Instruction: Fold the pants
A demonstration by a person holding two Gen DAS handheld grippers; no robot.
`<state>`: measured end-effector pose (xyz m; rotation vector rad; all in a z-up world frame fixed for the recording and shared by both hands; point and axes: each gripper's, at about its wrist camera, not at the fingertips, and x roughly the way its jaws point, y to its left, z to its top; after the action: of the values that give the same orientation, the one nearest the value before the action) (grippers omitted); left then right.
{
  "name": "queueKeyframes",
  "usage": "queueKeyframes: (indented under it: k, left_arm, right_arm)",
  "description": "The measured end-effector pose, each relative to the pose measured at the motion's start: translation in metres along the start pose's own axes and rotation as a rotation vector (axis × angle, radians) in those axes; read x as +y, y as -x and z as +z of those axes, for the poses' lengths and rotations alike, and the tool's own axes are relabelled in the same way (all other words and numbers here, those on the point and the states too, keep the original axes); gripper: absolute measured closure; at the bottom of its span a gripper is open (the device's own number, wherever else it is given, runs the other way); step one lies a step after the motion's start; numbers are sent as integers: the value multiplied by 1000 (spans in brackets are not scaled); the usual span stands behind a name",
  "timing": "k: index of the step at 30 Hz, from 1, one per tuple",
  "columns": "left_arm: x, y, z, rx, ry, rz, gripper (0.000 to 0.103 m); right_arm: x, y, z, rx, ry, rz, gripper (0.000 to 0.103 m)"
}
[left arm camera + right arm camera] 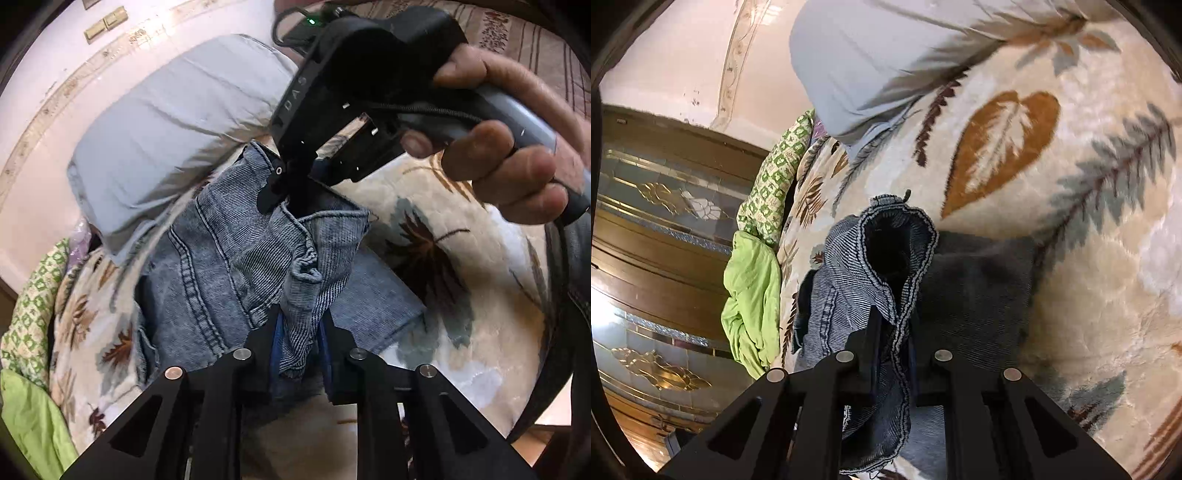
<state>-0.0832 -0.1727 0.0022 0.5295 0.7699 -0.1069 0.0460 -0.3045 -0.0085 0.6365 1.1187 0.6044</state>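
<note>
Jeans (229, 266) of washed blue denim lie bunched on a cream blanket (461, 236) with a leaf pattern, below a pale grey pillow (177, 122). In the left wrist view, the left gripper (299, 343) is nearly closed on a gathered fold of the denim, and the cloth stands up between its two black fingers. At about one o'clock from it, the right gripper (284, 188) comes down on the far edge of the jeans, and a person's hand (517, 147) holds its grey handle; this hand shows only in this view. The right wrist view shows what the other cannot: the right gripper (897, 347) is almost shut on a stitched hem, with the open, dark mouth of a trouser leg (897, 251) just above it. At nine o'clock lie a light green cloth (750, 295) and a green patterned cloth (775, 177), and further left a wooden cabinet (665, 229) with decorated glass.
</note>
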Motion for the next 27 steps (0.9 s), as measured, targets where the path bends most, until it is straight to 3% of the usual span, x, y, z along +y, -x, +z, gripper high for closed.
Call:
queueKeyframes:
  k: [6, 7, 9, 11, 19, 21, 23, 27]
  left_arm:
    - [4, 13, -8, 23, 20, -158, 66]
    - [8, 19, -8, 16, 38, -171, 64]
    - [22, 35, -10, 0, 103, -196, 54]
    - [38, 45, -11, -12, 187, -201, 51]
    - [130, 74, -35, -38, 688, -188, 41]
    - [144, 73, -48, -21, 792, -171, 40]
    - [158, 61, -56, 12, 872, -163, 41]
    - [174, 39, -64, 43, 936, -147, 41]
  right_arm:
    - [-39, -19, -20, 5, -89, -4, 85]
    - [-38, -17, -22, -7, -98, -3, 81]
    - [-27, -6, -25, -32, -86, -13, 62]
    - [-9, 10, -32, -83, -57, -45, 43]
    - [43, 53, -75, -210, 33, -125, 43]
    - [47, 44, -85, -189, 46, -139, 46]
    - [40, 29, -92, -143, 22, -154, 64]
    - [30, -2, -106, -70, -21, -211, 71]
